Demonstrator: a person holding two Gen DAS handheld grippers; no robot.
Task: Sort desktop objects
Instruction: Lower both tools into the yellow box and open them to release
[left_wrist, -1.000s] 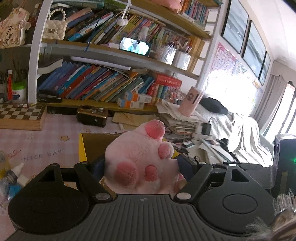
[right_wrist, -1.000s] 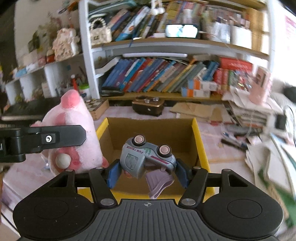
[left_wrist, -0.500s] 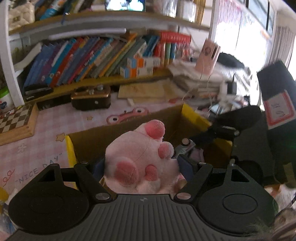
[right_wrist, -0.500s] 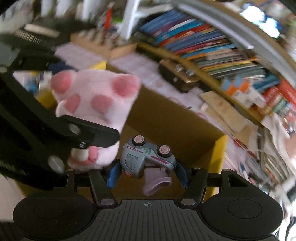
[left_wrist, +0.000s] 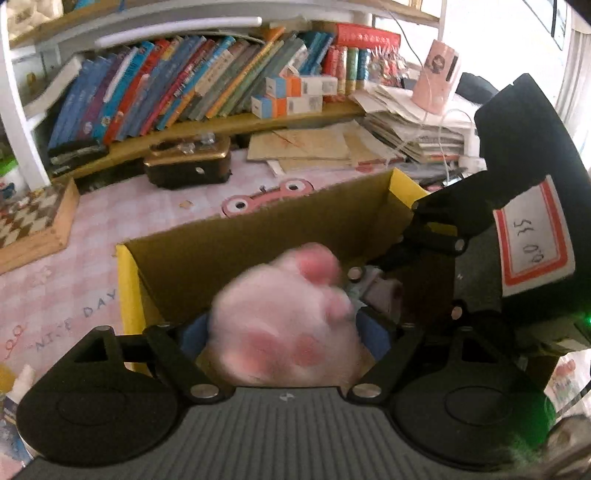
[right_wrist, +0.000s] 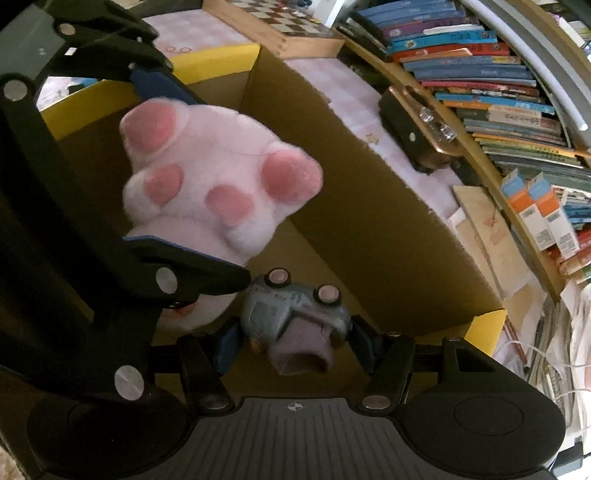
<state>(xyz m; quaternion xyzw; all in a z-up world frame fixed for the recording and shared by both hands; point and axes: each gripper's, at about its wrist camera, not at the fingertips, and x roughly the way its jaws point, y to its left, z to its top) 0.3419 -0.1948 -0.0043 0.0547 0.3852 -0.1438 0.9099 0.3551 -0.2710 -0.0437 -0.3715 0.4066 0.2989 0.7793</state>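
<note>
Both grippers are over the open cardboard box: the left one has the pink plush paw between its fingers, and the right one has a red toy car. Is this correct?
Not quite: the toy car at the right gripper is grey-blue, as the right wrist view shows. The left gripper does have the pink plush paw, over the cardboard box.

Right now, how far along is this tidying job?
Both toys are over the yellow-rimmed cardboard box. The left gripper, jaws just opening, has the fluffy pink paw-shaped plush between them; the right gripper, also opening, has the grey-blue toy truck. Neither rests inside. Chessboard remains outside.
</note>
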